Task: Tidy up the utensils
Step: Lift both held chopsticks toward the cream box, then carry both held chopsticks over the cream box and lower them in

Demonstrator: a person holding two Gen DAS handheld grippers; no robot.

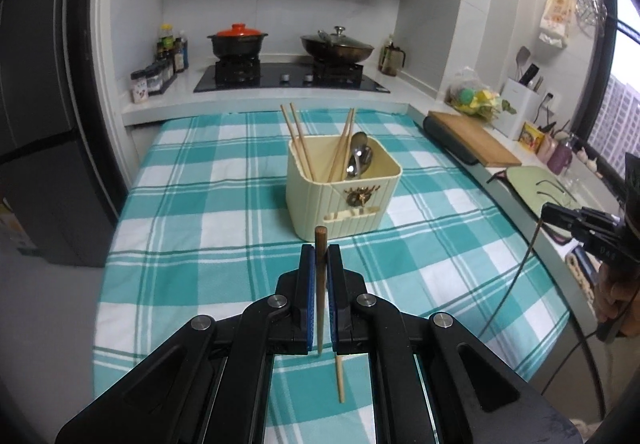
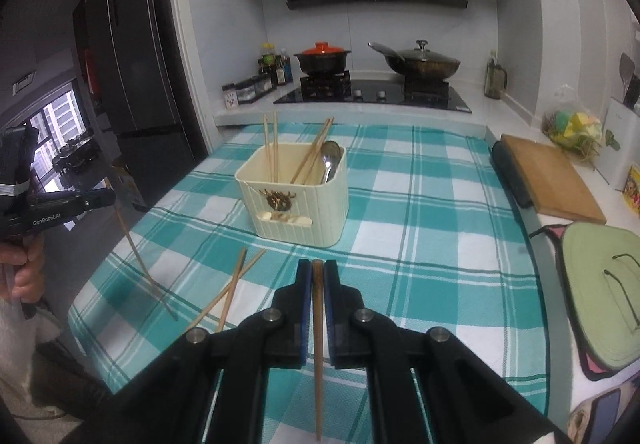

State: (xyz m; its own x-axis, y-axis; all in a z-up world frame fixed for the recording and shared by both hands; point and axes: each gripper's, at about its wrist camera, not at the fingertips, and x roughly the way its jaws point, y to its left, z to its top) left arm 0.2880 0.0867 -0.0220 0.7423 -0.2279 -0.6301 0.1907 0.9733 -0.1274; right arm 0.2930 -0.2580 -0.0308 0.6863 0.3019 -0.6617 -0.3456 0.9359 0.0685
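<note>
Both the left tongs (image 1: 321,244) and right tongs (image 2: 317,267) pinch one chopstick each above the table (image 2: 420,204); tips should be steered steeply into the cream holder (image 2: 298,200), clearing its rim.

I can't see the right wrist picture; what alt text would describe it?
The right gripper is shut on one wooden chopstick above a teal checked tablecloth. Ahead stands a cream holder with chopsticks and a spoon; two loose chopsticks lie to its left, where the left gripper holds another.
</note>
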